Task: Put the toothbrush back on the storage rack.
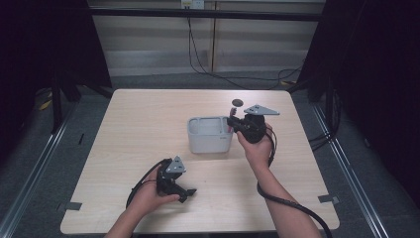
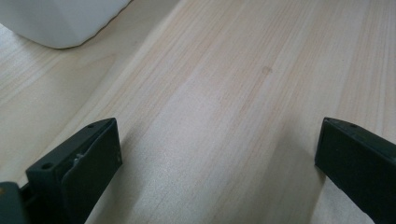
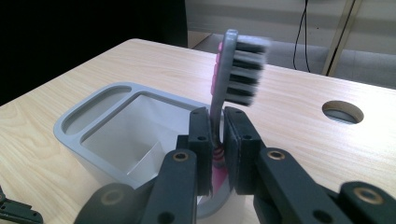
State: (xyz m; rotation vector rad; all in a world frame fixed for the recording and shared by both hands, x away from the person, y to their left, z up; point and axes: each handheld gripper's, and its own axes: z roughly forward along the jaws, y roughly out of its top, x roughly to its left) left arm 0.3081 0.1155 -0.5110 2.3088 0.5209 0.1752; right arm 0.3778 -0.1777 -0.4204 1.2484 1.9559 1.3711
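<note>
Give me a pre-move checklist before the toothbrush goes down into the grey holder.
1. Grip: right gripper shut on the toothbrush neck, ok.
2. Brush attitude: upright, bristle head up, ok.
3. Position: brush at the right end of the holder, handle end at the rim; which compartment, cannot tell.
4. Large compartment free of objects: ok.
5. Left gripper: open, resting apart from the holder, ok.
6. Holder steadied: nothing holds it, not ok.

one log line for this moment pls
right gripper: shut on toothbrush, upright over holder | left gripper: open, above table
</note>
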